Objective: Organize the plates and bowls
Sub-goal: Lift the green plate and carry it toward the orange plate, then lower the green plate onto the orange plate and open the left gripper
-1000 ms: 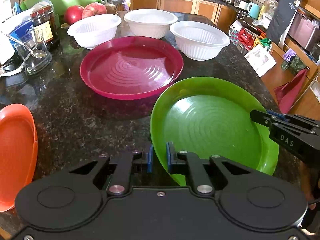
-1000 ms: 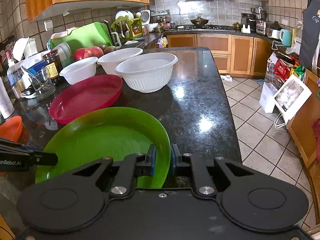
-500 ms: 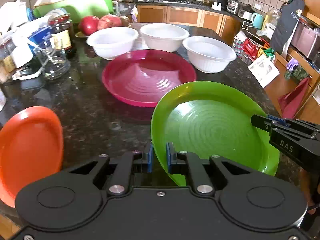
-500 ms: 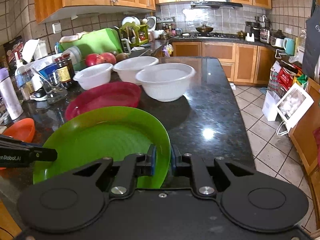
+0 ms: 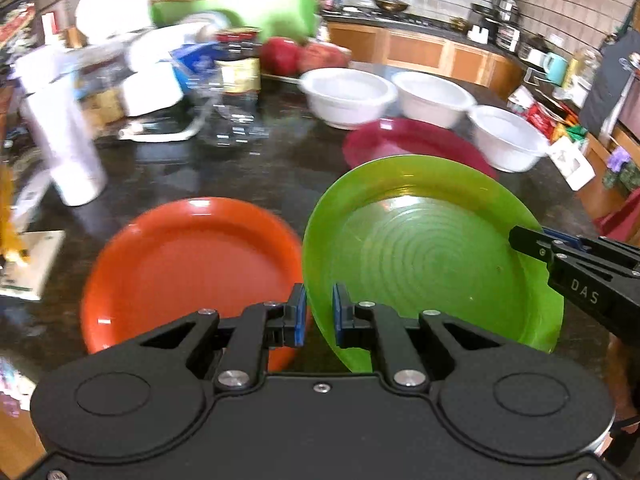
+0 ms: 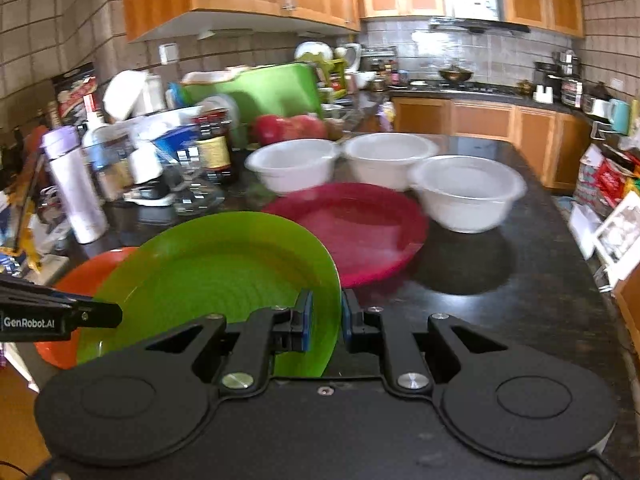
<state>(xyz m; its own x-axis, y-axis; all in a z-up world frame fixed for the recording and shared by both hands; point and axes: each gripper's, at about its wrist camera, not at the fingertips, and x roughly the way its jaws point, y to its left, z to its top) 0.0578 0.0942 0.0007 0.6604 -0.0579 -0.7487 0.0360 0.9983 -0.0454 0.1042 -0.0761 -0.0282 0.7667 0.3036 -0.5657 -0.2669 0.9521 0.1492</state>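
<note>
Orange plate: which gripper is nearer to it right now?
Left. The left gripper grips the green plate's rim directly over the orange plate's near edge; the right gripper clamps the green plate's opposite rim, farther away.

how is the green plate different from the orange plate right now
The green plate is clamped at its rim by both the left gripper and the right gripper; nothing holds the orange plate. The green plate is lifted and tilted, while the orange plate lies flat on the counter. The green plate partly covers the orange plate in the right wrist view. Both are round, shallow and look about the same size.
</note>
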